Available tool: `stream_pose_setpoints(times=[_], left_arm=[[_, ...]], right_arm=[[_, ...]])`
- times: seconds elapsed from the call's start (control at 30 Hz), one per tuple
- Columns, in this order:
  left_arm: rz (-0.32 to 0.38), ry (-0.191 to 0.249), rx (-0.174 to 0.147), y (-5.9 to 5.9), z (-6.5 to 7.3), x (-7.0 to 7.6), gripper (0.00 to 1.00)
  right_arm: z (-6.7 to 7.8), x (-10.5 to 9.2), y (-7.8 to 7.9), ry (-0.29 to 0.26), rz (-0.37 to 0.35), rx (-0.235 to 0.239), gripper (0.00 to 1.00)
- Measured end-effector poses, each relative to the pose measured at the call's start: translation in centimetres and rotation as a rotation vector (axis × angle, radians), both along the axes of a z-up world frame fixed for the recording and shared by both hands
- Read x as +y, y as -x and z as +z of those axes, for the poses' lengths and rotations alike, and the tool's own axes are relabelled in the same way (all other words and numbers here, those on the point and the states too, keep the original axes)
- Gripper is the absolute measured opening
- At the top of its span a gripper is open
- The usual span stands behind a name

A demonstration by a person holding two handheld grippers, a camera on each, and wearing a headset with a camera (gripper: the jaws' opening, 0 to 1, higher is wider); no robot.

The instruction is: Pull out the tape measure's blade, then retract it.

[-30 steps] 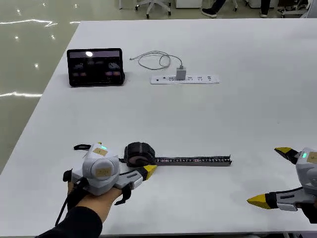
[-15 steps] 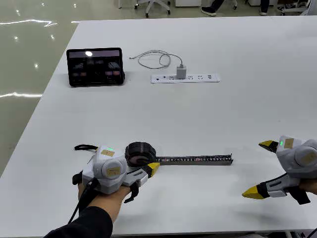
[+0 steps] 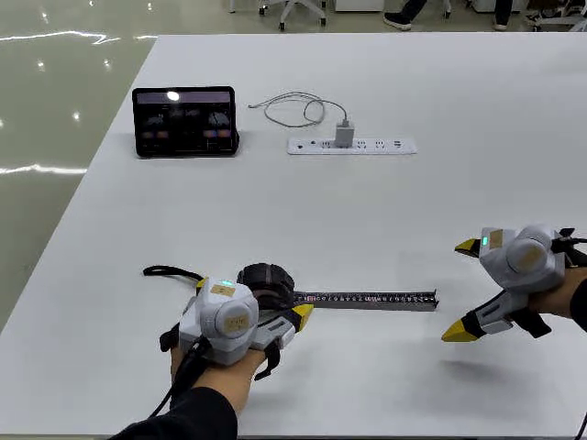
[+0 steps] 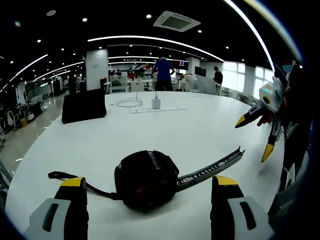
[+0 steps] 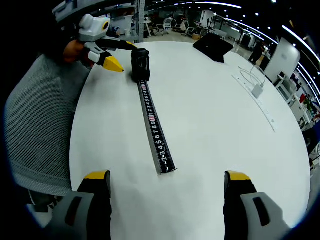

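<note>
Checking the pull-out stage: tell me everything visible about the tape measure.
The tape measure has a black, round, rubbery-looking case lying on the white table, a black wrist strap trailing from it. Its dark blade with printed numbers is pulled out, flat and straight on the table. The case sits between the open jaws of the left gripper; contact cannot be told. Nothing touches the blade tip.

Bare tabletop [image 3: 367,220] spans the head view's middle, open for passage. The tablet [image 3: 185,121] blocks upper left and the power strip [image 3: 351,145] upper centre; the blade [image 3: 367,299] bars lower centre.
</note>
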State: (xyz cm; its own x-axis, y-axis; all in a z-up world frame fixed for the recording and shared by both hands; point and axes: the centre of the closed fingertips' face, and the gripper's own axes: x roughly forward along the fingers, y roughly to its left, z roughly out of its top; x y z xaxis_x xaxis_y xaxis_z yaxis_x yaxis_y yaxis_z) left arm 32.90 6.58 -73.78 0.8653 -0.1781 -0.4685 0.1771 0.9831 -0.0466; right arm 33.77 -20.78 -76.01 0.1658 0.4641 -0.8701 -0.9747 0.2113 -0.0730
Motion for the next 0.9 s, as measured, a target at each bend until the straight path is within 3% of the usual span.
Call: stream_pose_setpoints(times=[0.07, 0.13, 0.2, 0.3, 0.6, 0.9], left_arm=[[0.025, 0.031, 0.016, 0.1, -0.3, -0.1, 1.0], [0.027, 0.032, 0.008, 0.2, -0.2, -0.3, 1.0], [0.012, 0.046, -0.005, 0.3, 0.3, -1.1, 1.0], [-0.02, 0.032, -0.031, 0.2, 0.7, -1.8, 1.0], [0.014, 0.026, -0.023, 0.2, 0.6, -0.1, 1.0], [0.027, 0.022, -0.018, 0.1, 0.3, 0.3, 1.0]], right_arm=[[-0.1, 0.5, -0.3, -0.001, 0.057, -0.023, 0.85], [-0.5, 0.6, -0.4, 0.003, 0.053, 0.006, 0.81], [-0.5, 0.7, -0.6, 0.007, 0.067, 0.008, 0.77], [-0.6, 1.0, -0.8, 0.007, 0.086, 0.019, 0.7], [-1.5, 1.1, -0.5, 0.041, 0.133, 0.038, 0.53], [-2.3, 1.2, -0.8, 0.056, 0.172, 0.048, 0.35]])
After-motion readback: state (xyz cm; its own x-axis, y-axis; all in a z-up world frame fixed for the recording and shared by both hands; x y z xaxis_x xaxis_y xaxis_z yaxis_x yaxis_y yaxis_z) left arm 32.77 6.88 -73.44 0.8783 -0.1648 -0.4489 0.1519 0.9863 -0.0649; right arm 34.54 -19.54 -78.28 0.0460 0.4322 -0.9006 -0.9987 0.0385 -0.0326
